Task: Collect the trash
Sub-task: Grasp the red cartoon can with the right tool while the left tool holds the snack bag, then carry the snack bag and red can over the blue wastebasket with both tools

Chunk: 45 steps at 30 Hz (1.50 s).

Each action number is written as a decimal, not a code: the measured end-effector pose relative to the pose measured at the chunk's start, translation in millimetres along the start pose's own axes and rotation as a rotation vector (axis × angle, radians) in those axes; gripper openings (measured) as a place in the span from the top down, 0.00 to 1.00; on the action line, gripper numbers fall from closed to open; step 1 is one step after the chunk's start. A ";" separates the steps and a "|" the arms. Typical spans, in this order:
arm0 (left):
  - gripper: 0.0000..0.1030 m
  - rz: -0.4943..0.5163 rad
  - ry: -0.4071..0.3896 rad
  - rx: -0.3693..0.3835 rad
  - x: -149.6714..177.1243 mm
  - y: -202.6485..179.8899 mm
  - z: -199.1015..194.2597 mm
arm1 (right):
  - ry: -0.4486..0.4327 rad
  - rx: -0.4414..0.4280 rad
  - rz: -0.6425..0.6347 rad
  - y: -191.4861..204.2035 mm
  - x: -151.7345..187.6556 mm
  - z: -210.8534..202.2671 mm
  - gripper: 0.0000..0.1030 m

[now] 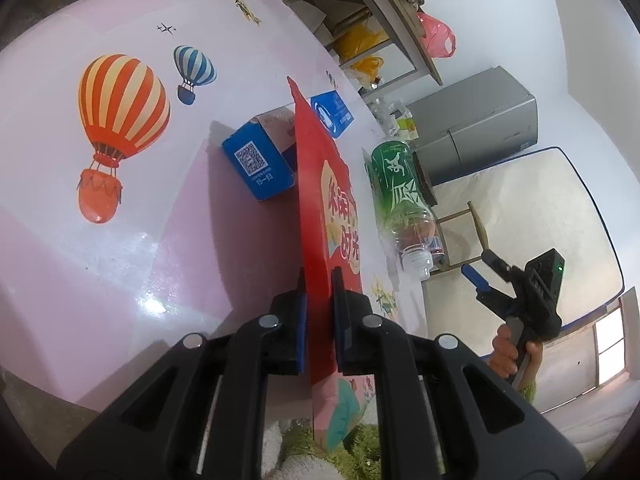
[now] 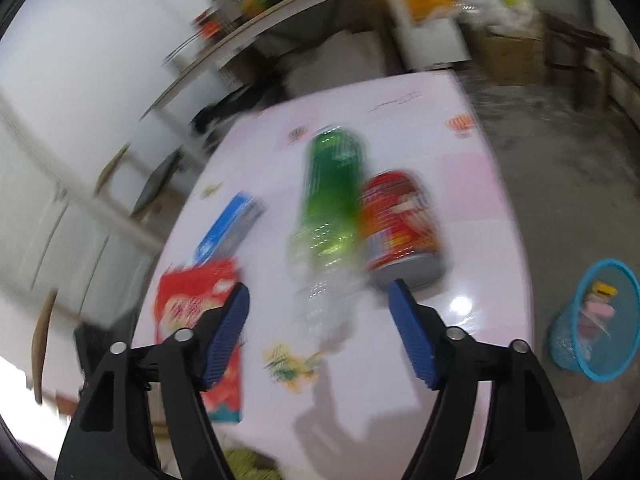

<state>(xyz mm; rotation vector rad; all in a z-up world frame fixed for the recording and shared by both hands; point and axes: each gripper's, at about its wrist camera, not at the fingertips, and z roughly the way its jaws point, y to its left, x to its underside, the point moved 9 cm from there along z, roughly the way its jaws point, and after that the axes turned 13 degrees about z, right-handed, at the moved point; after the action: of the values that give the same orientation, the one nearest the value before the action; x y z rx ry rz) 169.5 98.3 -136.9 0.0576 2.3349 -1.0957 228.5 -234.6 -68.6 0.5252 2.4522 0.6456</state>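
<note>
My left gripper (image 1: 319, 280) is shut on a red snack bag (image 1: 332, 200), which stands on edge on the pink table (image 1: 120, 260). Behind the bag lies a blue carton (image 1: 260, 160). To its right lies a clear bottle with a green label (image 1: 400, 192), neck toward me. Off the table's right side a hand (image 1: 516, 352) holds my right gripper (image 1: 478, 264). The right wrist view is blurred: my right gripper (image 2: 318, 292) stands wide open above the table (image 2: 480, 208), empty. Ahead of it lie the bottle (image 2: 332, 188), a red can (image 2: 400, 224), the carton (image 2: 230, 228) and the bag (image 2: 192, 300).
A blue mesh wastebasket (image 2: 592, 320) holding some scraps stands on the concrete floor right of the table. A shelf with plastic bags (image 1: 436, 36), a grey cabinet (image 1: 480, 120) and a mattress (image 1: 540, 220) lie beyond the table's far side.
</note>
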 end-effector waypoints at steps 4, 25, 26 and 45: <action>0.91 0.006 0.001 -0.009 -0.1 -0.8 0.3 | -0.026 0.046 0.064 -24.6 -19.5 5.5 0.29; 0.91 0.003 0.004 -0.022 0.4 -0.4 -0.1 | 0.271 0.059 0.101 -43.7 -55.6 124.2 0.27; 0.91 0.002 0.005 -0.023 0.7 -0.1 -0.1 | 0.271 0.054 0.106 -42.9 -55.9 124.7 0.33; 0.91 -0.013 -0.007 -0.010 0.8 1.9 -3.4 | -0.007 0.114 -0.103 -25.7 -31.0 51.0 0.37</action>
<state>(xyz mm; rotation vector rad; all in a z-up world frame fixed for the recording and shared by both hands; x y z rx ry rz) 167.8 101.9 -136.9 0.0341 2.3374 -1.0888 276.9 -253.6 -107.5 0.4404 2.5019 0.4631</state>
